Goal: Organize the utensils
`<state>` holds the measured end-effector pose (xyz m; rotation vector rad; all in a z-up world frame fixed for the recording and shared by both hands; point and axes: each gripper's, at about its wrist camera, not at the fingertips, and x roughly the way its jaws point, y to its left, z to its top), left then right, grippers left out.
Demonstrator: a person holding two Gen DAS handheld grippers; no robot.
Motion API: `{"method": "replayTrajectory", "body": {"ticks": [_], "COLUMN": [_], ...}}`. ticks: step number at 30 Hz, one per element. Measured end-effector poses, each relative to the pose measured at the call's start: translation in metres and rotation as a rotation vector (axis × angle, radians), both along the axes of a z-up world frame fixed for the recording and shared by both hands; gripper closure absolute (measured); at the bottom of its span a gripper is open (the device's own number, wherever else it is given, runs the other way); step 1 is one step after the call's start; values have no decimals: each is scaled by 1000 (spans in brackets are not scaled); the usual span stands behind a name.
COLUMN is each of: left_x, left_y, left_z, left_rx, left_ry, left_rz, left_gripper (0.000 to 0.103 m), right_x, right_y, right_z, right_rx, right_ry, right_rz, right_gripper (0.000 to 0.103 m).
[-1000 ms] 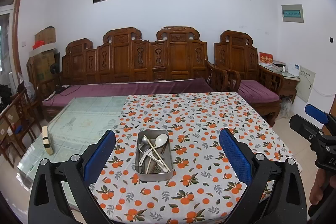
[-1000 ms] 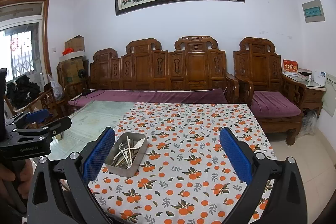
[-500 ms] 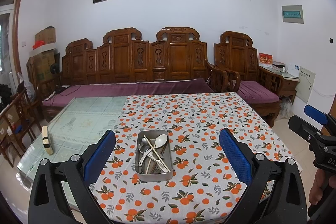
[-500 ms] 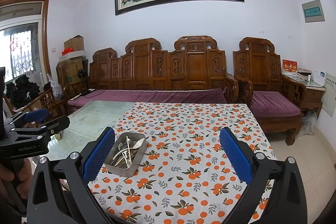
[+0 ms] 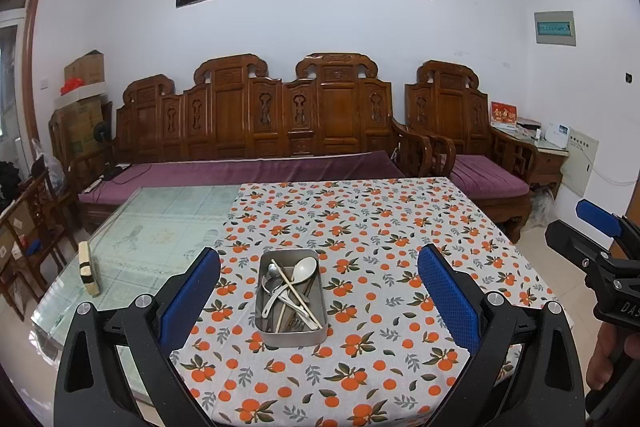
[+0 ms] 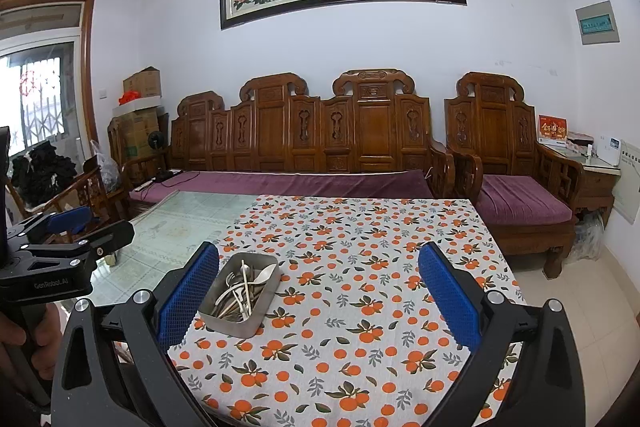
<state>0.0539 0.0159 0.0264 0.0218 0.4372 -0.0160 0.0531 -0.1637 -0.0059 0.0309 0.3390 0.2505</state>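
Observation:
A rectangular metal tin [image 5: 293, 333] stands on the orange-print tablecloth [image 5: 380, 227] near the table's front. It holds a white spoon [image 5: 304, 267], chopsticks and several metal utensils in a jumble. The tin also shows in the right wrist view [image 6: 236, 323]. My left gripper [image 5: 318, 291] is open and empty, held above the table's front edge with the tin between its fingers in view. My right gripper [image 6: 318, 291] is open and empty, to the right of the tin. Each gripper shows at the edge of the other's view.
The left part of the table is bare glass [image 5: 160, 223] with a small wooden block [image 5: 86, 267] near its left edge. A carved wooden sofa [image 5: 256, 131] with purple cushions stands behind the table. An armchair [image 5: 472, 147] is at the back right.

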Motion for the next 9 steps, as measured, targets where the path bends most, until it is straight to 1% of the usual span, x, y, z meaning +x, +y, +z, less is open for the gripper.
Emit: {"method": "replayTrajectory", "body": {"ticks": [9], "left_x": [0], "left_y": [0], "left_z": [2], "left_rx": [0], "left_ry": [-4], "left_rz": [-11], "left_gripper": [8], "right_x": [0], "right_y": [1], "right_z": [3], "right_rx": [-1], "right_ry": [-4], "right_rz": [5], "right_gripper": [3]}}
